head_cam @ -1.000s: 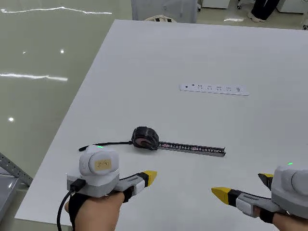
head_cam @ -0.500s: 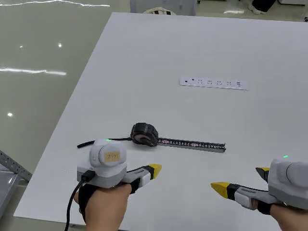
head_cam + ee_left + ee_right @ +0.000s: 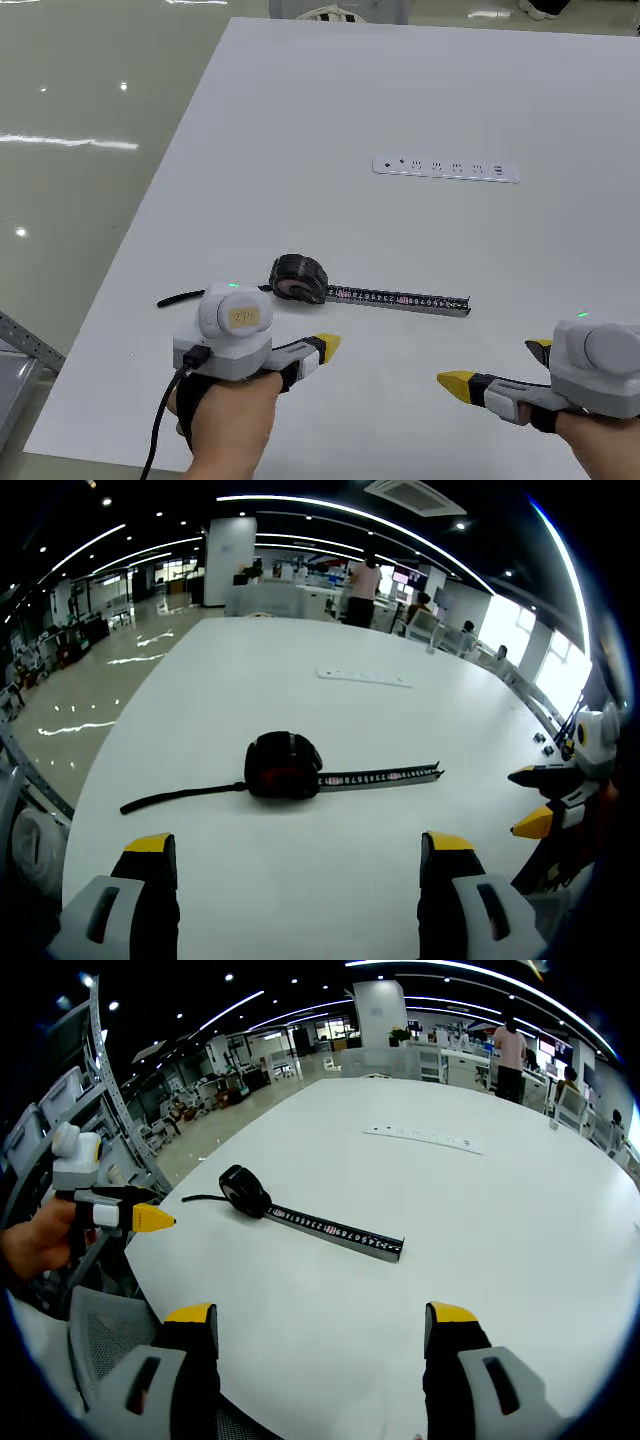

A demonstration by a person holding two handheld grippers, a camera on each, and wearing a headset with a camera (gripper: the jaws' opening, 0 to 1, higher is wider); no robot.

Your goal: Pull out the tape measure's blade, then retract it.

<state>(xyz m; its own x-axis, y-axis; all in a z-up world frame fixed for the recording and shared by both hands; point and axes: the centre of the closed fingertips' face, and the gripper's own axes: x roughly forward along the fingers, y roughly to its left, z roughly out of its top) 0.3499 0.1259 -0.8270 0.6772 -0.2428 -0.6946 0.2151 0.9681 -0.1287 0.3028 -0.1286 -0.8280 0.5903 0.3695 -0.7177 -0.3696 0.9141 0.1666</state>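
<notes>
- A wide white bench (image 3: 330, 120) stands in a large open hall, with a shiny greenish floor (image 3: 80, 150) to its left in the head view.
- The tape measure (image 3: 298, 279) lies on the bench, near the edge closest to the person. Its case is black and round.
- The blade (image 3: 400, 300) is drawn out of the case and lies flat on the bench, pointing to the right in the head view. It has a dark face with small marks along it.
- A thin black strap (image 3: 200, 296) runs from the other side of the case to the left and rests on the bench.
- A white power strip (image 3: 445, 169) lies further back on the bench, well apart from the tape measure.
- The left gripper (image 3: 297, 848) is on the near side of the case, apart from it. Its yellow-tipped jaws are spread wide and hold nothing.
- The right gripper (image 3: 320, 1312) is on the near side of the blade's end, apart from it. Its jaws are also spread, with nothing between them.
- Each gripper is held in one hand of the person, above the bench.
</notes>
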